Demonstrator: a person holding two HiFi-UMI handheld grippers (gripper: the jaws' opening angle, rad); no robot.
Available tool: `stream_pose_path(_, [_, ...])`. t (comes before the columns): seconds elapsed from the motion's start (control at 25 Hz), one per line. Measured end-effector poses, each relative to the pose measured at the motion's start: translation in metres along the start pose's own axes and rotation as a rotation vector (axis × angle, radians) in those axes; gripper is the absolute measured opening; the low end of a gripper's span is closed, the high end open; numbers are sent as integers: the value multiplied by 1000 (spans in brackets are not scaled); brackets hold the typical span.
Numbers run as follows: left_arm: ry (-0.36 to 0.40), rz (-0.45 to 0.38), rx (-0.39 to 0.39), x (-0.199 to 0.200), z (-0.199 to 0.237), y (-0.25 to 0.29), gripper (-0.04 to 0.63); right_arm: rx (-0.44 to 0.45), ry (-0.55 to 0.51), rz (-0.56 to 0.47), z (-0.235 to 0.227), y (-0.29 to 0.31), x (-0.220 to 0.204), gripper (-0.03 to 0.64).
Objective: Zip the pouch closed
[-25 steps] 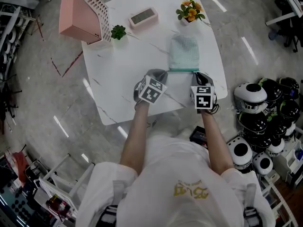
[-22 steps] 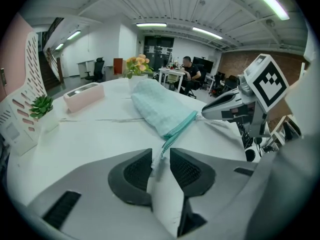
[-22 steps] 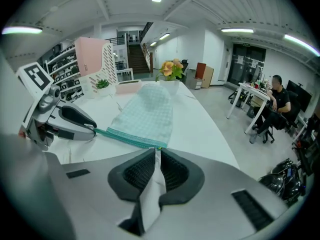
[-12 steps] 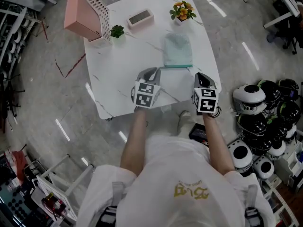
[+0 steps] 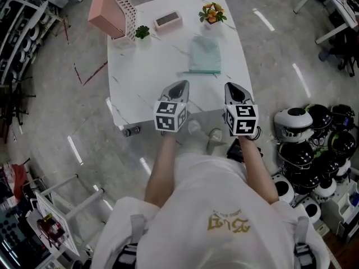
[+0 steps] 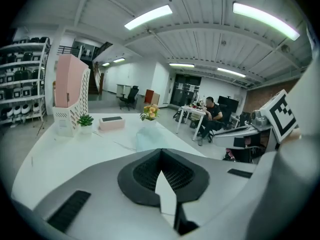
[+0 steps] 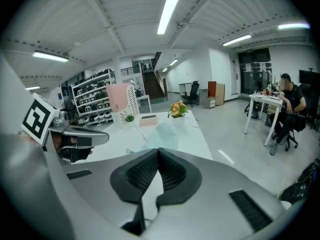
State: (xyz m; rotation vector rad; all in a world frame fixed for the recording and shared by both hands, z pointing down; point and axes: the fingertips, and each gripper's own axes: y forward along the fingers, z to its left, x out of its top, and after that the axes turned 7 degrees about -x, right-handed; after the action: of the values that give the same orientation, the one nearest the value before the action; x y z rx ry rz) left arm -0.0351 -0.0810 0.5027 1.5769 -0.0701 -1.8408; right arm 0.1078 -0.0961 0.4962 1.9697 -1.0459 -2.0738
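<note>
Left gripper [image 5: 179,86] and right gripper [image 5: 234,88]: jaws fully together, gripping nothing, over near edge of desk [image 5: 147,66]; teal pouch [image 5: 204,54] lies flat beyond them, untouched.

No legible txt/nums anywhere. Only print-like stuff: gold logo [image 5: 227,223] on the white shirt, near side of the table [image 5: 146,72] and well clear of it, is upside-down & too small to read. Left marker cube [image 5: 169,116] and right marker cube [image 5: 242,120], over the table's near edge, carry b/w square codes w/ no chars; pink device [image 5: 168,20] at the table's far edge has a dark screen, nothing readable.
</note>
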Motion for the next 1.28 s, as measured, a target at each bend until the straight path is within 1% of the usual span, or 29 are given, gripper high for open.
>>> stream_pose_path(0.16, [-6,-61,22,11,-15,-13,17,17,6,-38,-3,-14,7,12])
stream_pose_path(0.32, [-17,-84,37,16,-25,-19,18,31,7,-51,-4,-22,6,12])
stream_pose_path(0.64, [-22,-100,59,18,-36,-28,17,48,-10,-65,-6,-33,11,12])
stream_pose_path(1.0, [-17,-98,94,14,-33,-34,17,63,-9,-67,-4,-32,9,12])
stream_pose_path(1.28, [-20,-102,96,14,-34,-36,18,65,-11,-73,-5,-32,11,12])
